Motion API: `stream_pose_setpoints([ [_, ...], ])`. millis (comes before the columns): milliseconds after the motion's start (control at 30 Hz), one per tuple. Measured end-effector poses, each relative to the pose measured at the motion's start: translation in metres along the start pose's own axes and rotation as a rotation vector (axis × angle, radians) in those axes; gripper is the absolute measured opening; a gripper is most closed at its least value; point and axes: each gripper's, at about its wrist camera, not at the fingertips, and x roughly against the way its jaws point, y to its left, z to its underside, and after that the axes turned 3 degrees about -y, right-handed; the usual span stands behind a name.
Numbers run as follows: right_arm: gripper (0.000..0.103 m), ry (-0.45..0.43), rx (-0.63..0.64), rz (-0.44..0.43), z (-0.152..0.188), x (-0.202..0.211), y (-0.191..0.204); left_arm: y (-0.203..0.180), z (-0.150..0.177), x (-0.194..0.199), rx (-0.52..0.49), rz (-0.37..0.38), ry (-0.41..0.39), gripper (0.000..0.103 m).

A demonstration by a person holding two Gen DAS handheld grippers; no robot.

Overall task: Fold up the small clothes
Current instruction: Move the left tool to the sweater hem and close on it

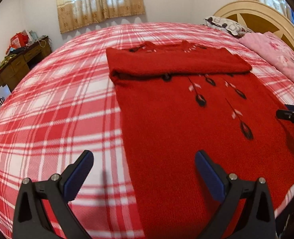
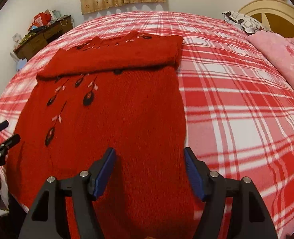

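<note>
The red knitted sweater (image 1: 186, 123) lies flat on the bed (image 1: 57, 103) with its plaid cover, its long axis running straight away from the person: hem at the near edge, collar at the far end. Across the far part a band of red knit, most likely the sleeves, already lies folded over the chest.

The left hand-held gripper (image 1: 144, 166) hangs over the sweater's near left edge, one finger above the plaid and the other above the knit, jaws spread wide and holding nothing. The right hand-held gripper (image 2: 149, 164) hovers over the near right edge in the same way, released and empty, its right finger just at the sweater's border. Each is about equally close to its own hem corner, so neither arm has the advantage.

I'd judge the next move to be a grasp at both hem corners and a carry away along that long axis, toward the folded band. The knit looks thick and soft, so a shallow pinch might slip.
</note>
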Motion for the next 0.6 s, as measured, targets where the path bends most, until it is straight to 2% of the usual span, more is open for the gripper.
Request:
stream_pose_setpoints([
  [333,0.073,-0.033,0.045,0.02,0.028,0.018,0.009,0.004,0.025,0.016,0.018,0.025,0.052,0.101],
  [433,0.073,-0.063,0.038,0.02,0.035,0.021,0.008,0.005,0.033,0.019,0.044,0.053,0.083,0.095],
  [500,0.073,-0.075,0.042,0.028,0.037,0.022,0.01,0.006,0.039,0.021,0.065,0.087,0.107,0.087],
  [600,0.075,-0.08,0.061,0.039,0.038,0.021,0.014,0.008,0.048,0.025,0.09,0.108,0.142,0.085],
])
